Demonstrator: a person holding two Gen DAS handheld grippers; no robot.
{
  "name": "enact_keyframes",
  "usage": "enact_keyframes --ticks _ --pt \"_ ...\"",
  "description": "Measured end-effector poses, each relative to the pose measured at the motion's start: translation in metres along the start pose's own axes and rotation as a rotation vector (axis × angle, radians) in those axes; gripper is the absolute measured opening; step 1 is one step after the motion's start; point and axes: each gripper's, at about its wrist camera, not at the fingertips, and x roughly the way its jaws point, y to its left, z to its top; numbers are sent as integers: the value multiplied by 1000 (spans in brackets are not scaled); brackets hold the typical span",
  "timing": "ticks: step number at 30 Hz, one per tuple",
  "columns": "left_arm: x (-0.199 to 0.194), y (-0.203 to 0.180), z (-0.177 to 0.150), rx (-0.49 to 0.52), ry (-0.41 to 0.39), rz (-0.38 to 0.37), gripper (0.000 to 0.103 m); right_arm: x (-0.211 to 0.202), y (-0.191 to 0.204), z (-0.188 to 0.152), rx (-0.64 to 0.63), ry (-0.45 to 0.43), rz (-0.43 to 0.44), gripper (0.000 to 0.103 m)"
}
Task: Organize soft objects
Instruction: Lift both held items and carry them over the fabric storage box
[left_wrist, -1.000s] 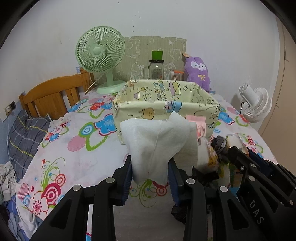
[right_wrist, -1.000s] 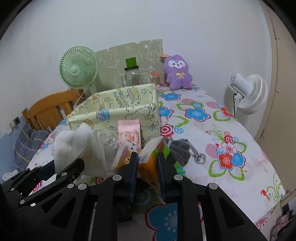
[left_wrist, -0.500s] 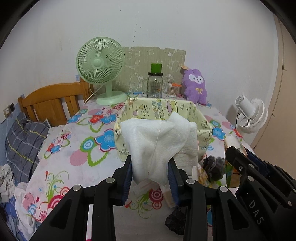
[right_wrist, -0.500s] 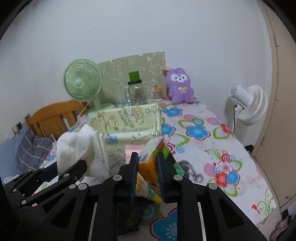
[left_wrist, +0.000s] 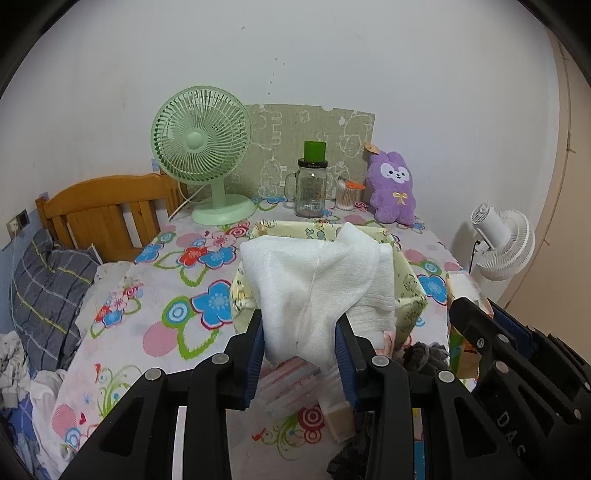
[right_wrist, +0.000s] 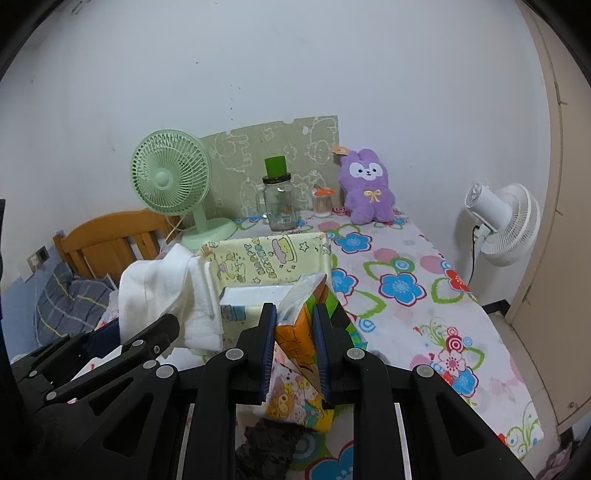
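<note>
White cloth (left_wrist: 317, 280) pinched by left gripper (left_wrist: 300, 354), tissue pack (right_wrist: 301, 325) pinched by right gripper (right_wrist: 294, 354); both held above yellow bin (right_wrist: 266, 258) at 12 o'clock. Risk: cloth could be draped over the rim if released short

The white crumpled cloth (left_wrist: 317, 284) in my left tongs (left_wrist: 300, 350) hides most of the pale-yellow cartoon-print fabric box (left_wrist: 406, 284) at centre frame.
</note>
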Motion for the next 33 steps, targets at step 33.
enact_keyframes --ticks 33 --pt "79 16 57 -27 37 -3 37 79 5 50 17 -19 59 23"
